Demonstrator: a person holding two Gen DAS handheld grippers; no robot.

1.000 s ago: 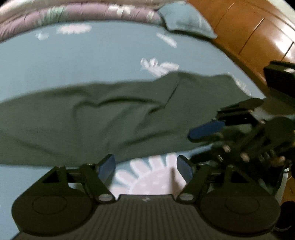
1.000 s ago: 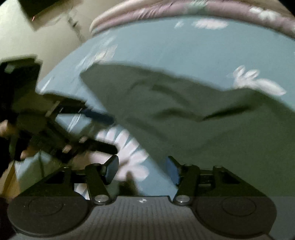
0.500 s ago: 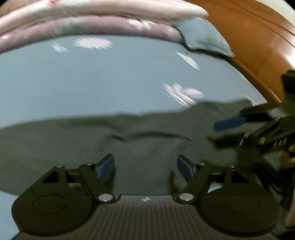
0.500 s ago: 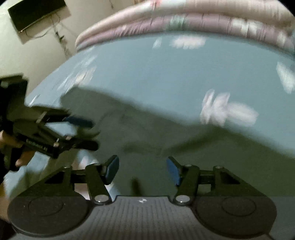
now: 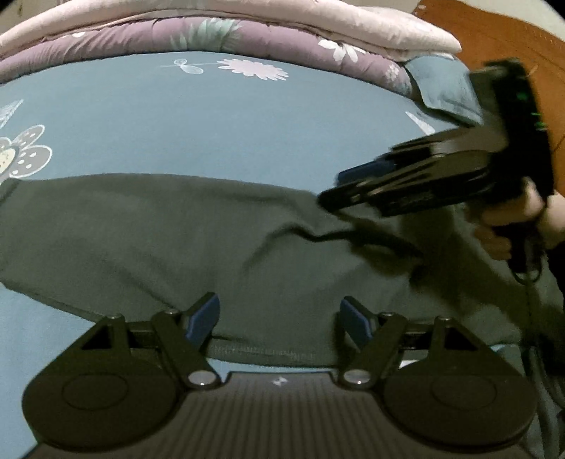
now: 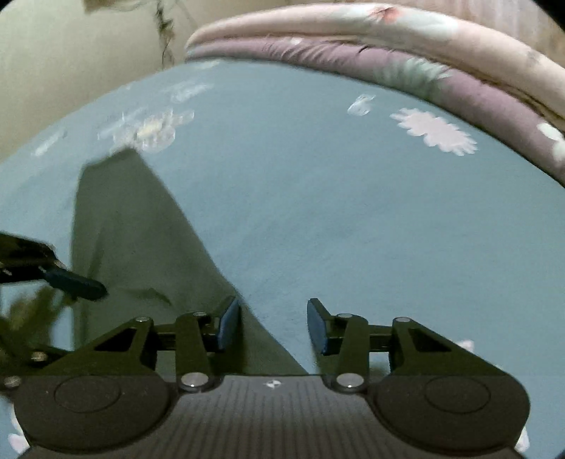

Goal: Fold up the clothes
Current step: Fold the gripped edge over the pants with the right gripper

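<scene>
Garment [image 5: 148,240]: dark green cloth, lying spread flat and creased across the bed [image 5: 247,127], hemmed edge nearest the grippers.
Left gripper [image 5: 279,314]: hovering over the near hem, jaws standing wide, pads gripping nothing.
Right gripper [image 6: 273,325]: jaws closing, garment edge [image 6: 257,339] lying between the pads; pads not yet pressing it.
Hand [image 5: 508,226]: gripping the right gripper's handle, at the garment's right end.
Quilt [image 5: 219,31]: purple and pink, lying folded along the bed's far side.
Pillow [image 5: 441,84]: blue, lying beside the quilt.
</scene>
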